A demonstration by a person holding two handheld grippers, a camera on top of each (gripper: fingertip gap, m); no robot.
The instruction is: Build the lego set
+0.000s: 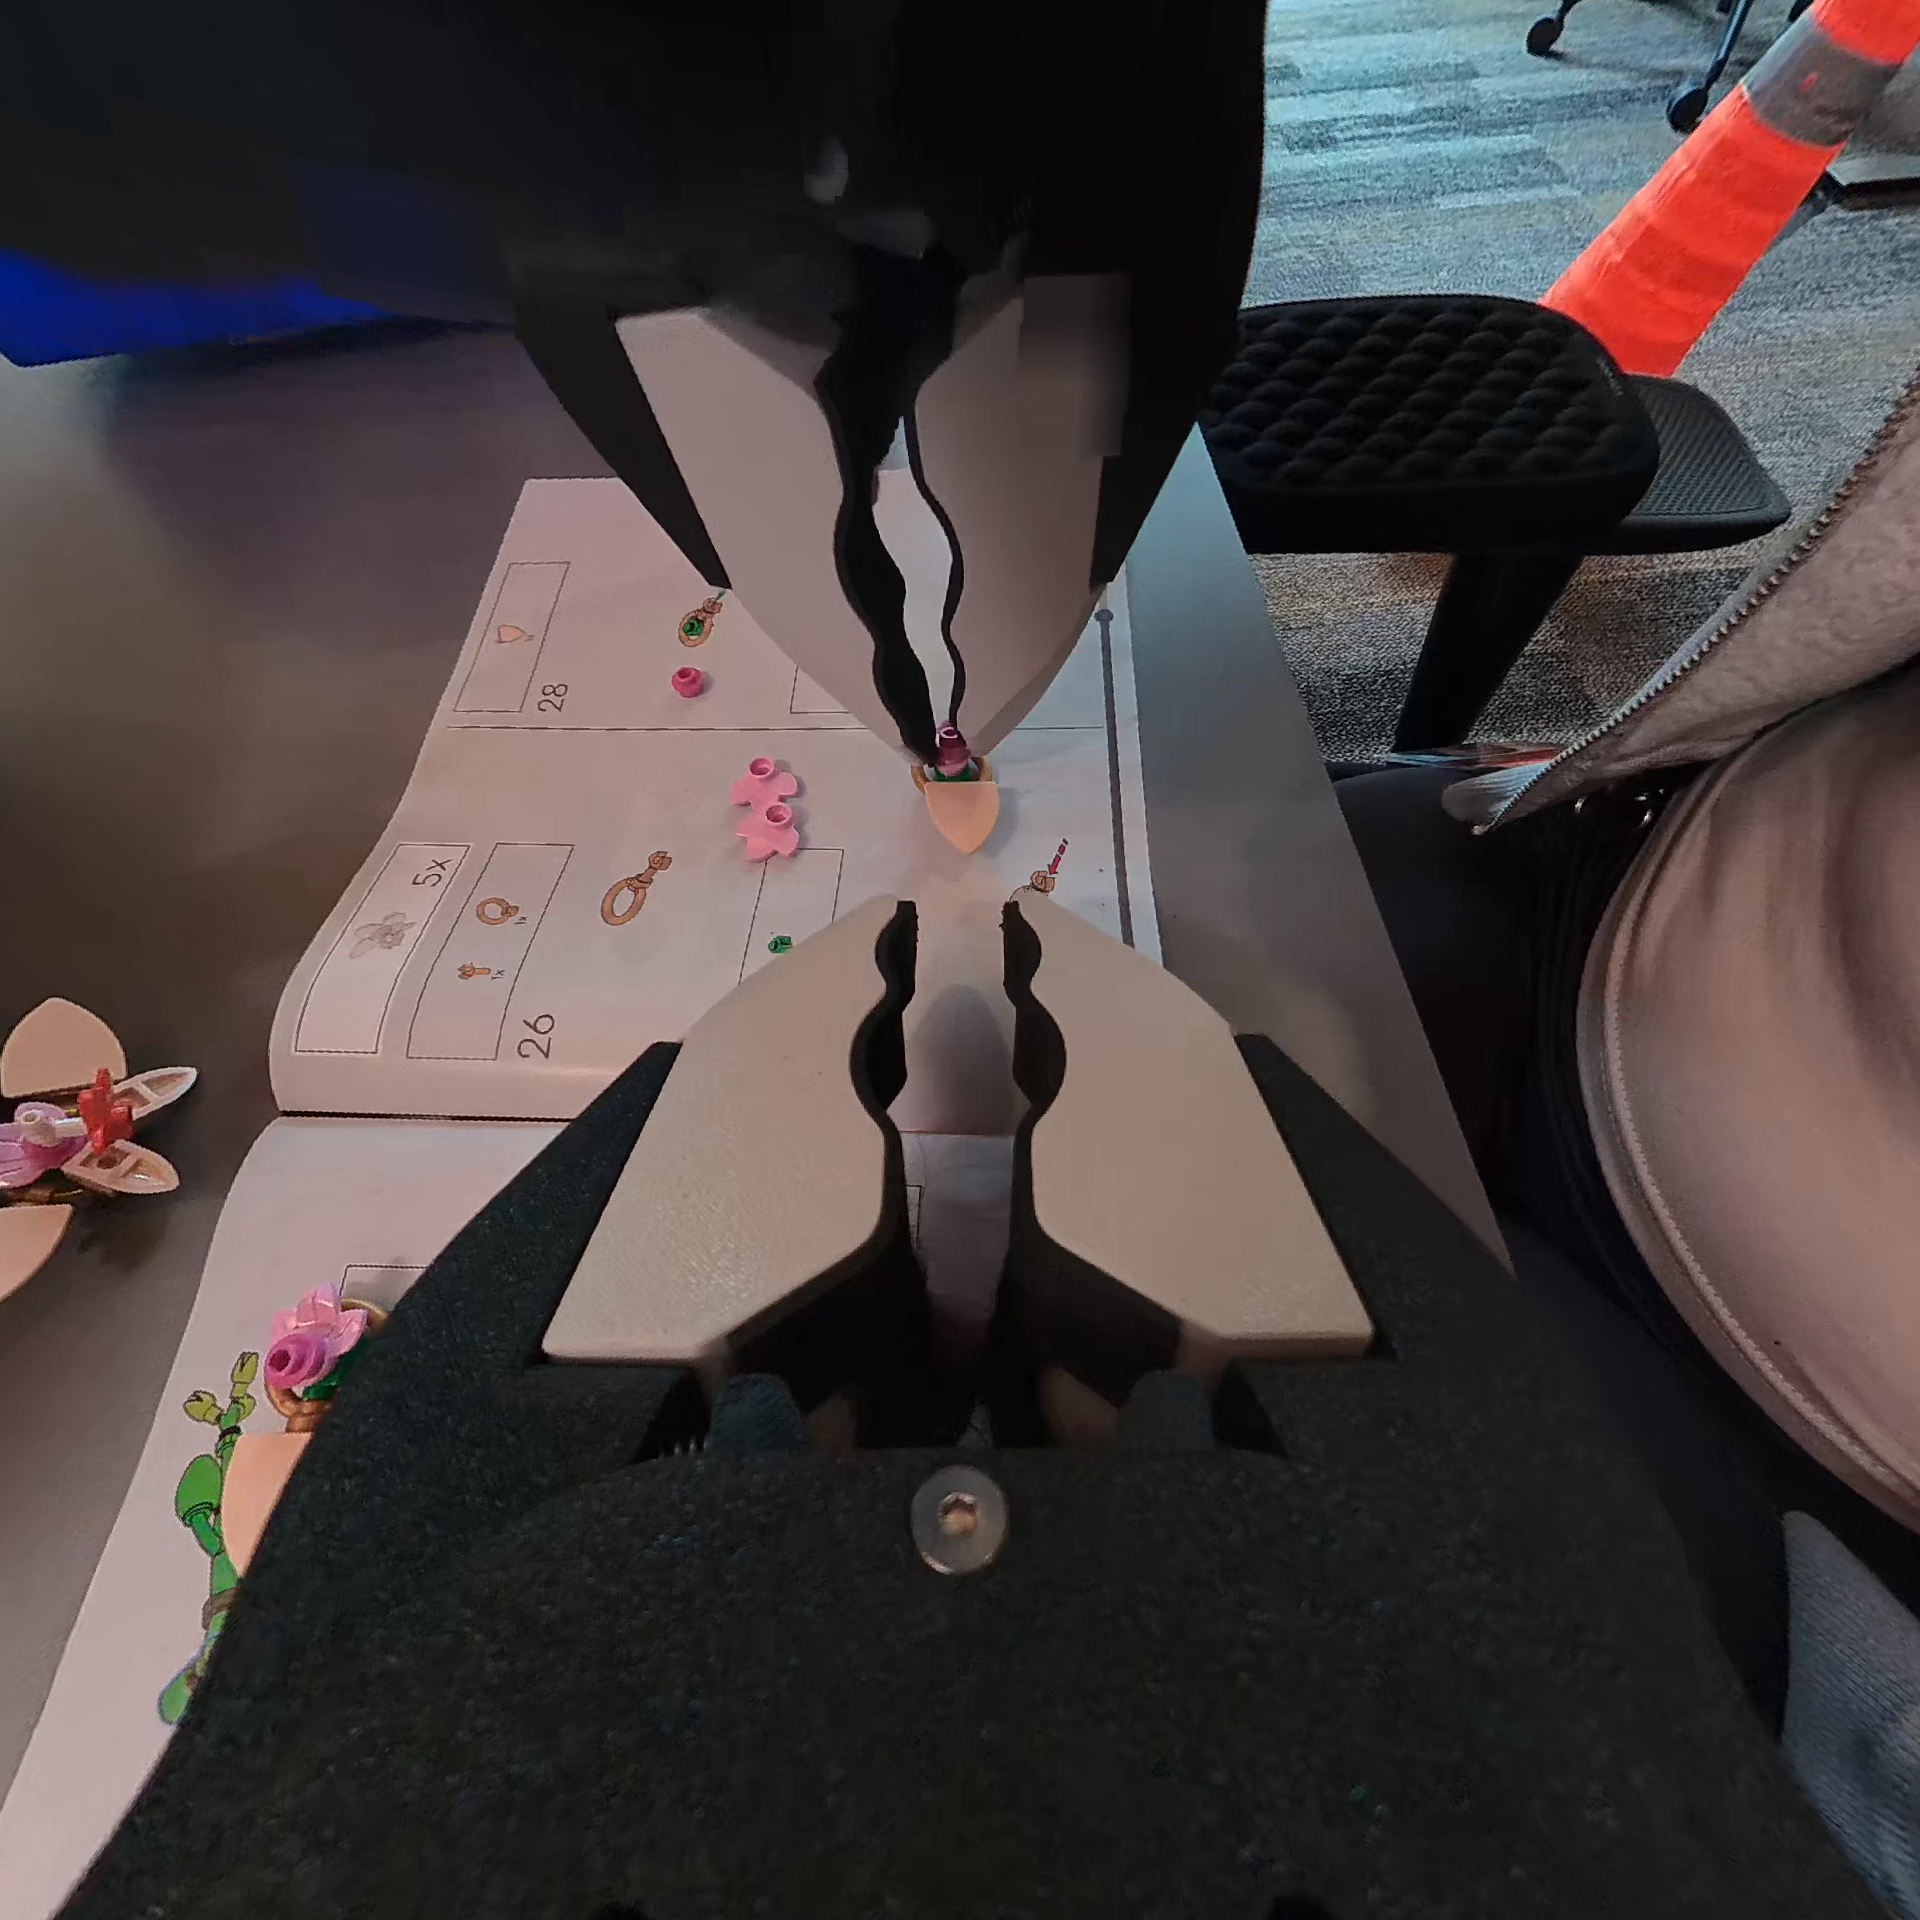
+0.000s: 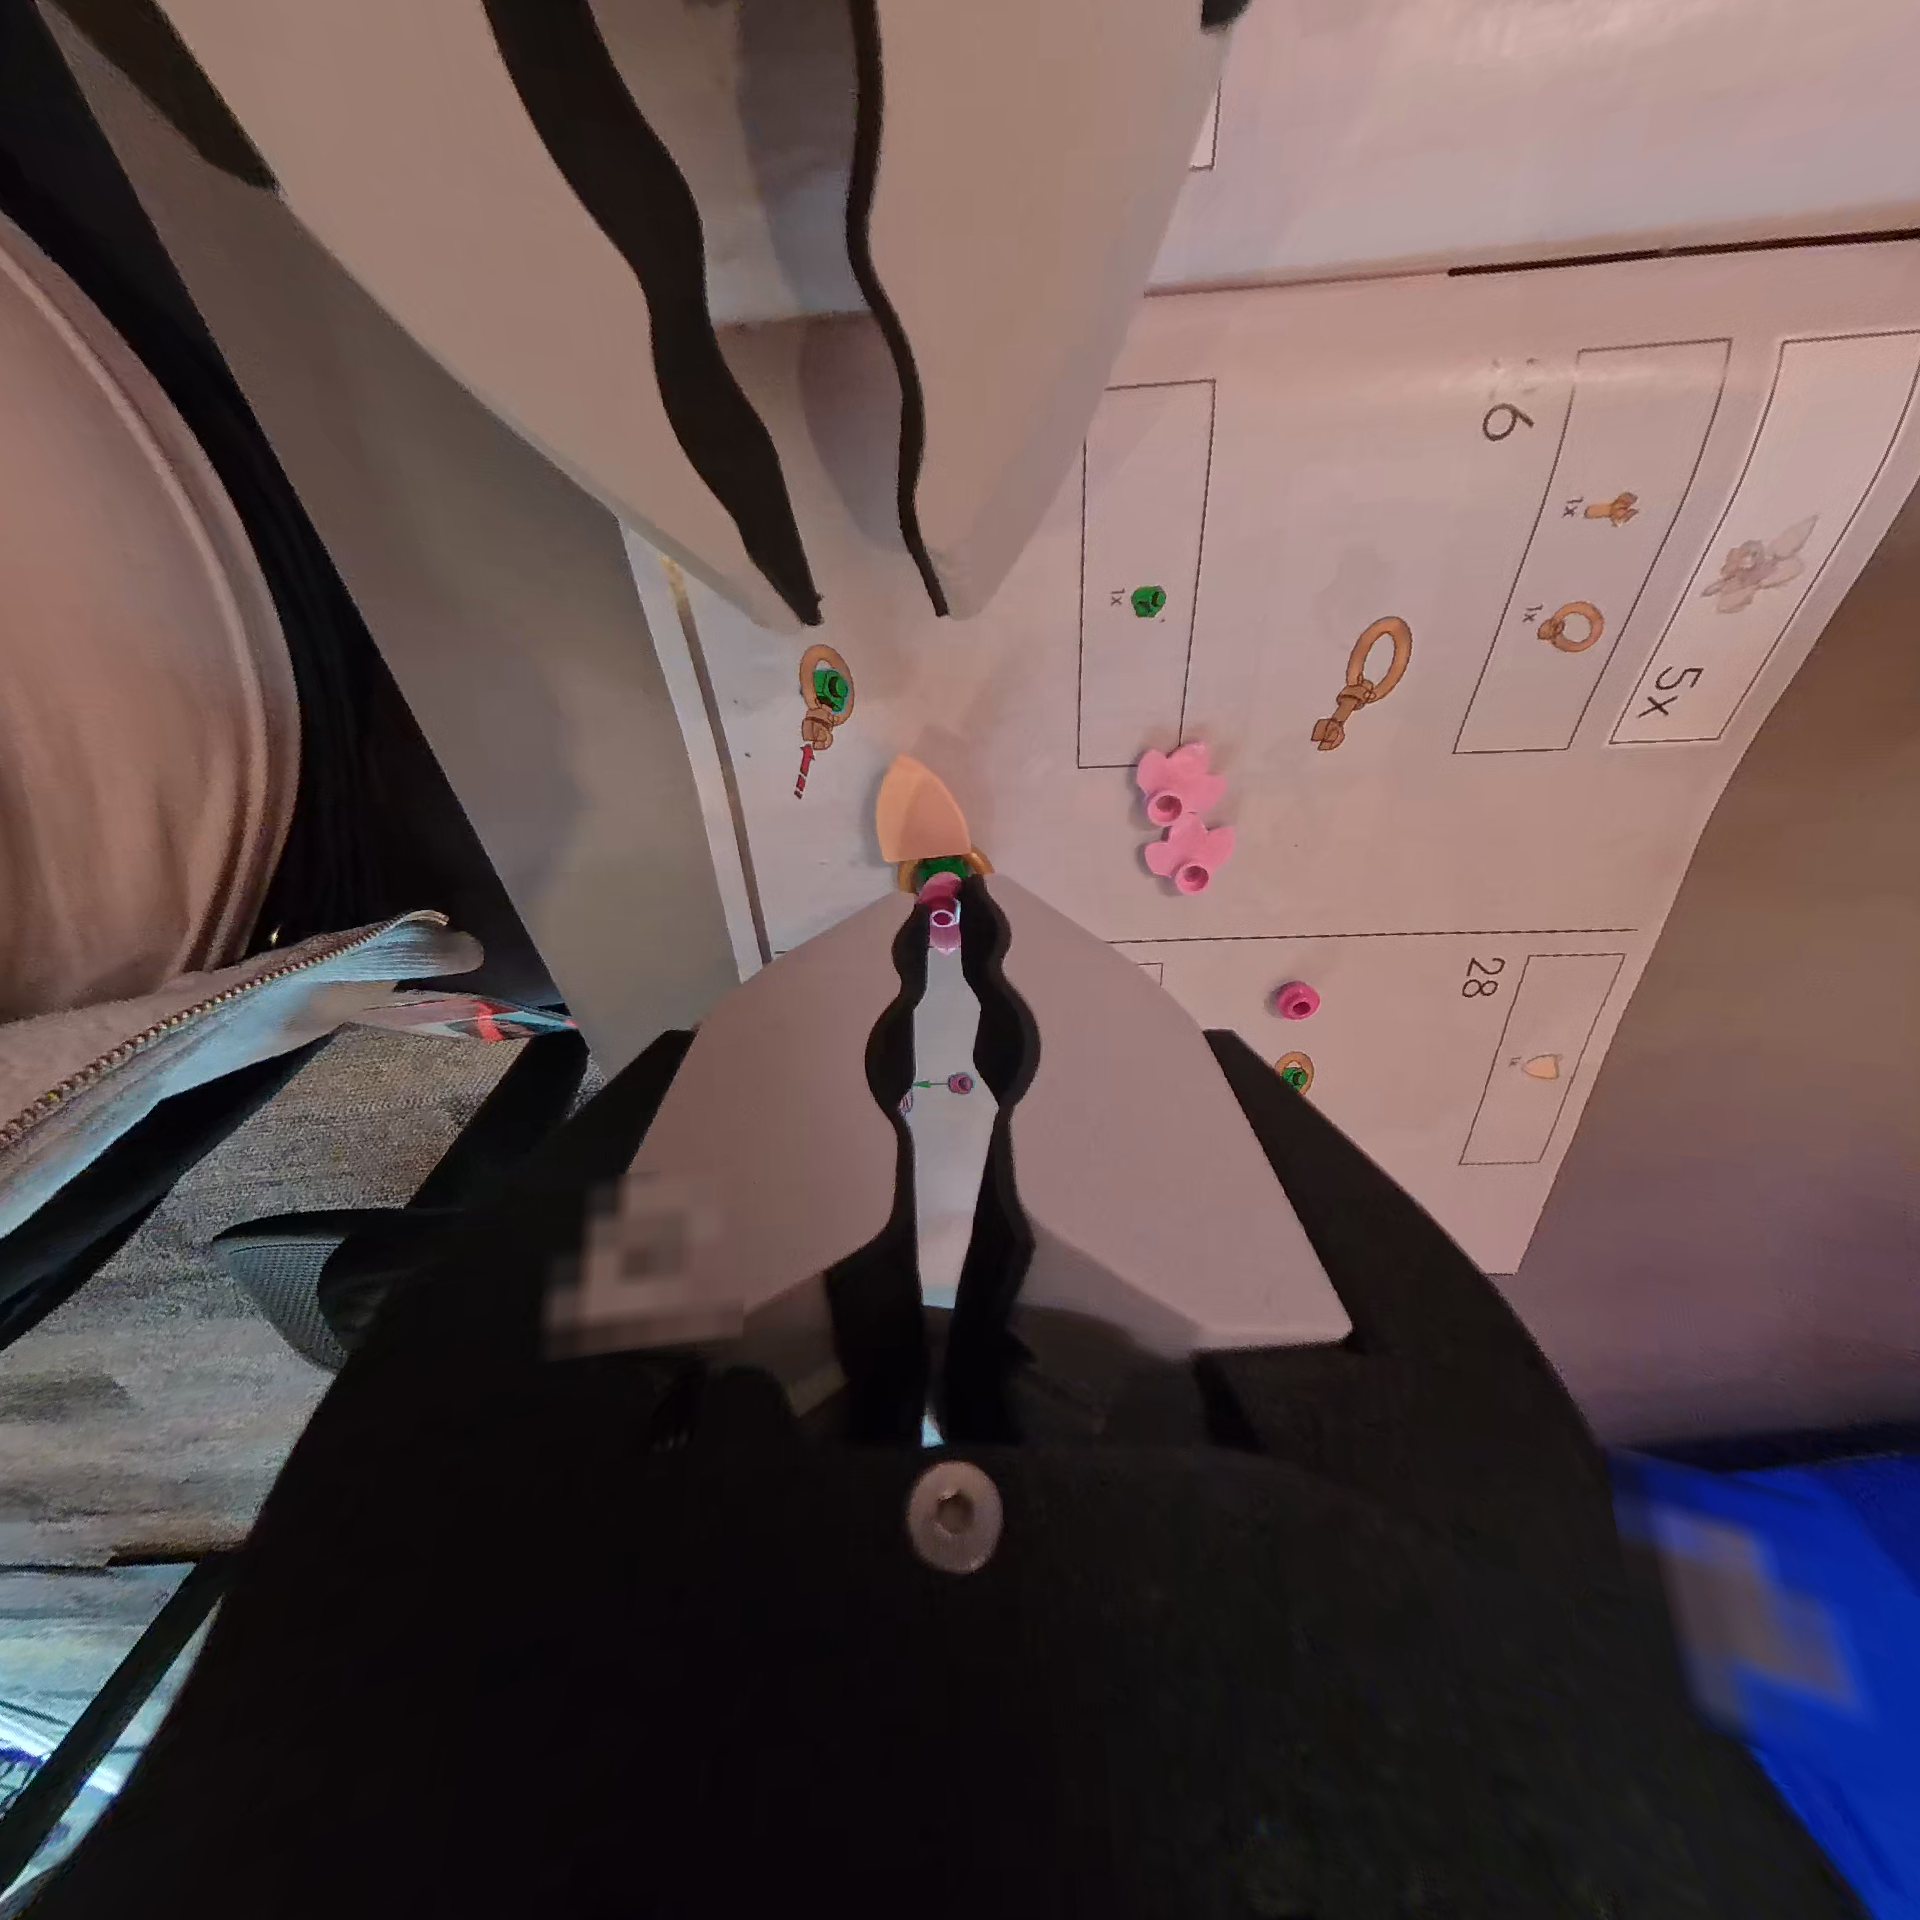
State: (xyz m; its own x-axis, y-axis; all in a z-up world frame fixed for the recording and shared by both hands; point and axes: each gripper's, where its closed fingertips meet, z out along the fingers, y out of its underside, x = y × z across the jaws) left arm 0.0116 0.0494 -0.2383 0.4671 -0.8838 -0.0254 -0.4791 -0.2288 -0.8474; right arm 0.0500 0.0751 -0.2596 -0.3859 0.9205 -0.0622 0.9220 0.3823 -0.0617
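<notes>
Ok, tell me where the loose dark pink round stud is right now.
The dark pink round stud lies loose on the open instruction booklet, left of the right gripper in the left wrist view, beyond the two pink flower pieces.

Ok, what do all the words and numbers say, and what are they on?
I won't read out writing, only where it is.
Open instruction booklet: big step numbers beside boxed drawings.
Same booklet: tiny count marks inside the boxes.
Pink flower pieces, orange cone: no writing visible.
</notes>
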